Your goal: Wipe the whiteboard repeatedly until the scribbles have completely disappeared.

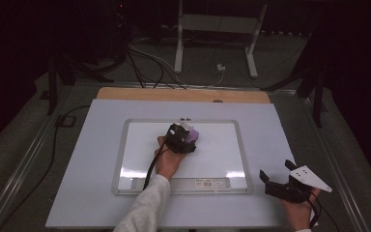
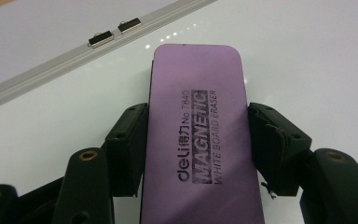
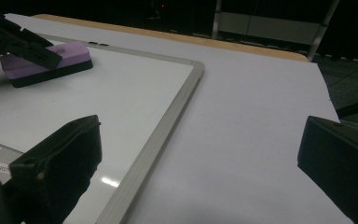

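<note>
A purple magnetic whiteboard eraser [image 2: 198,74] with black print lies flat on the whiteboard [image 2: 307,56], near its upper frame. My left gripper [image 2: 199,116] is shut on it, one black jaw pressed to each long side. From above, the left gripper [image 1: 183,135] and the eraser [image 1: 193,134] sit at the board's upper middle. My right gripper [image 1: 276,171] rests off the board's lower right corner, with its jaws wide apart. The right gripper view has my right gripper [image 3: 200,154] open over the white sheet, and the eraser [image 3: 51,63] far off to the left.
The whiteboard [image 1: 212,154] lies on a white sheet [image 1: 92,169] covering the table; a wooden edge [image 1: 183,94] runs along the back. Two metal clips [image 2: 116,31] sit on the board's top frame. A label strip [image 1: 205,182] lines its near edge. Stand legs [image 1: 212,43] and cables lie beyond the table.
</note>
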{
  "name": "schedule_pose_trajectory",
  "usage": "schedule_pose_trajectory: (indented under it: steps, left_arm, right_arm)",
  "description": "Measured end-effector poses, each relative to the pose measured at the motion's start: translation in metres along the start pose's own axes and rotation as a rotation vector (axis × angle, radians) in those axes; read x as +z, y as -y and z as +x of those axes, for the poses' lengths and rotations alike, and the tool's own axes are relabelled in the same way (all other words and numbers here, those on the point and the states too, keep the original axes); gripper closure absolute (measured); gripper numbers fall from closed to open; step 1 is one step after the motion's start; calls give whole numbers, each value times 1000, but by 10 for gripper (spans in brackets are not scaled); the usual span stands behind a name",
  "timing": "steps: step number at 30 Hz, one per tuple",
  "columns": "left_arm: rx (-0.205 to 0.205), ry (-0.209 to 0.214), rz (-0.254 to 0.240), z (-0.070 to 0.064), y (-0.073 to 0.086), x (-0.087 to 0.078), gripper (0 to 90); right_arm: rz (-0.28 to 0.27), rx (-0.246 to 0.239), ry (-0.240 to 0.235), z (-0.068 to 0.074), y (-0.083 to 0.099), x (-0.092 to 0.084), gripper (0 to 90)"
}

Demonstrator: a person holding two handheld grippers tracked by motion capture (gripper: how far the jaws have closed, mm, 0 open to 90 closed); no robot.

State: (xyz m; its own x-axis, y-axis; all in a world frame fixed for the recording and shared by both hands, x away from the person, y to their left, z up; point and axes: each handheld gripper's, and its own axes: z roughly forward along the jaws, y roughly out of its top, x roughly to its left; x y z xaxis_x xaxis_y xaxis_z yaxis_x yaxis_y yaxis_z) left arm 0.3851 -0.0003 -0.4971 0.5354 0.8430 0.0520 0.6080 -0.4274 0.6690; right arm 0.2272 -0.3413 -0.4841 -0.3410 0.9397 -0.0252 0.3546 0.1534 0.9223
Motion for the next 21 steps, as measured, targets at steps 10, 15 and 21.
schedule_pose_trajectory:
  steps: [10, 15, 21]
  left_arm:
    - [99, 114, 6, -35, 2, -6, 420]
    - [144, 159, -2, -45, 4, -8, 420]
    - [97, 145, -5, -32, 3, -5, 420]
  right_arm:
    - [3, -4, -3, 2, 0, 1, 1]
    - [2, -4, -3, 2, 0, 0, 1]
    - [-1, 2, -1, 0, 0, -1, 1]
